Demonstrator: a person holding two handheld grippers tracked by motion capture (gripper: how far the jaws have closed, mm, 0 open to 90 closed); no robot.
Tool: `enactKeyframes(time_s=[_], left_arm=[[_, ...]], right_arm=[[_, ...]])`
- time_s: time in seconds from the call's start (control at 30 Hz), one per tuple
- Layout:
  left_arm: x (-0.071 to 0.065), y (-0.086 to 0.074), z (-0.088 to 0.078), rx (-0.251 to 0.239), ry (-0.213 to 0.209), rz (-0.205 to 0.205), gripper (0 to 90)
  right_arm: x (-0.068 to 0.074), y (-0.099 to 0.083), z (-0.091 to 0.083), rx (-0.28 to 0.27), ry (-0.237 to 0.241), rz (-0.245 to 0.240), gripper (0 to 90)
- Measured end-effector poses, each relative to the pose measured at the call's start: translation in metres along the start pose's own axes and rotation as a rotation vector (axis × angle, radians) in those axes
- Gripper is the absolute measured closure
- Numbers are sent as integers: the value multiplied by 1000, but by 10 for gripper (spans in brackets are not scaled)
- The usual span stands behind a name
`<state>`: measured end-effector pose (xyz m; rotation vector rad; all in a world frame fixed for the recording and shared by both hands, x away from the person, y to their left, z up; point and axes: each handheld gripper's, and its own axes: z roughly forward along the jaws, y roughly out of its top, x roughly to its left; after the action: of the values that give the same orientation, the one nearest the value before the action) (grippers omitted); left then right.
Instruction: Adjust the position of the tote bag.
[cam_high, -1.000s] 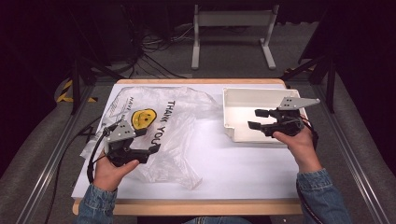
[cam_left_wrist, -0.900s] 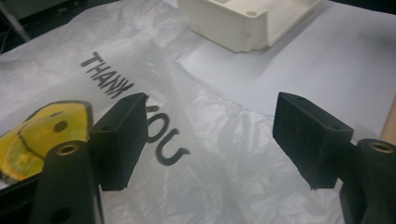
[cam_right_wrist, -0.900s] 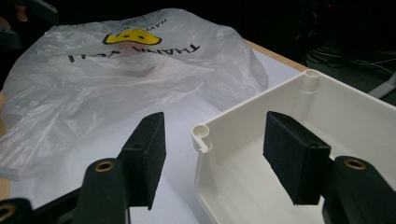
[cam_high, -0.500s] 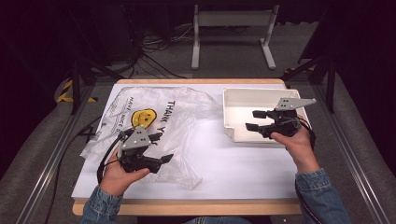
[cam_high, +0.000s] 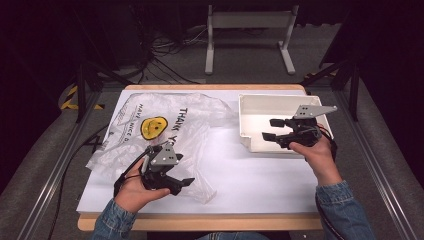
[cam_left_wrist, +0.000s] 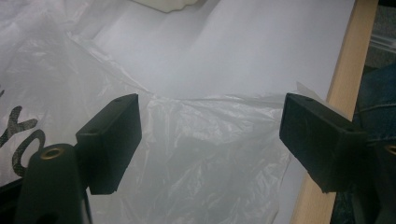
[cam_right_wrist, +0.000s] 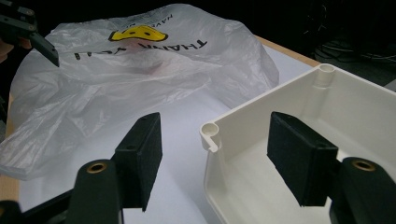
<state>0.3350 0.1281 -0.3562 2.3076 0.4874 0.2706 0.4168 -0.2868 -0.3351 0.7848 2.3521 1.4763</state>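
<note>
A crumpled clear plastic bag (cam_high: 165, 130) printed with a yellow smiley and "THANK YOU" lies on the left half of the table. My left gripper (cam_high: 181, 184) hovers over the bag's near right edge. Its jaws have just been opening and stand wide apart in the left gripper view (cam_left_wrist: 210, 140), with thin bag film (cam_left_wrist: 196, 158) below them and neither pad pressing it. A white plastic tray (cam_high: 246, 125) sits at the right. My right gripper (cam_high: 272, 129) is open at the tray's near left corner (cam_right_wrist: 210, 133), which stands between the jaws untouched.
A white sheet (cam_high: 260, 175) covers the wooden tabletop, whose front edge (cam_high: 200, 222) runs just below the left hand. Behind the table stand a metal frame (cam_high: 250, 30) and floor cables (cam_high: 165, 50). The other gripper (cam_right_wrist: 28, 28) shows far off beyond the bag.
My left hand has slid right and toward the front edge along the bag, and its jaws have spread wider. The right hand and the tray have kept still.
</note>
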Motion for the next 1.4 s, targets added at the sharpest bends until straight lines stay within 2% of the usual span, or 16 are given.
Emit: enactKeyframes(time_s=[0.2, 0.27, 0.33, 0.47, 0.57, 0.67, 0.8, 0.93, 1.07, 1.27, 1.33, 1.4], left_arm=[[3, -4, 8, 28, 28, 8, 179], [6, -4, 11, 29, 56, -41, 154], [9, -5, 12, 40, 85, -68, 145], [15, -7, 14, 59, 86, -99, 147], [16, -7, 21, 99, 86, -93, 148], [15, -8, 27, 141, 105, -84, 161], [17, -9, 29, 169, 122, -81, 209], [17, -10, 29, 192, 113, -68, 237], [18, -12, 32, 227, 101, -62, 225], [22, -19, 41, 273, 95, -86, 217], [24, -20, 42, 286, 108, -88, 246], [25, -22, 42, 295, 119, -92, 348]], right_arm=[[0, 0, 2, 6, 0, 1, 359], [1, 0, 2, 6, 0, 0, 358], [1, 0, 1, 6, 1, 0, 356], [2, -2, -1, 7, -4, 2, 351], [1, -4, -4, 4, -10, 7, 349], [1, -4, -6, 0, -12, 11, 348], [2, -4, -5, 2, -9, 8, 346], [2, -4, -4, 6, -7, 8, 345], [3, -4, -4, 4, -5, 10, 343], [3, -4, -3, 7, -5, 6, 342], [3, -4, -3, 7, -5, 5, 341], [4, -4, -2, 8, -4, 5, 342]])
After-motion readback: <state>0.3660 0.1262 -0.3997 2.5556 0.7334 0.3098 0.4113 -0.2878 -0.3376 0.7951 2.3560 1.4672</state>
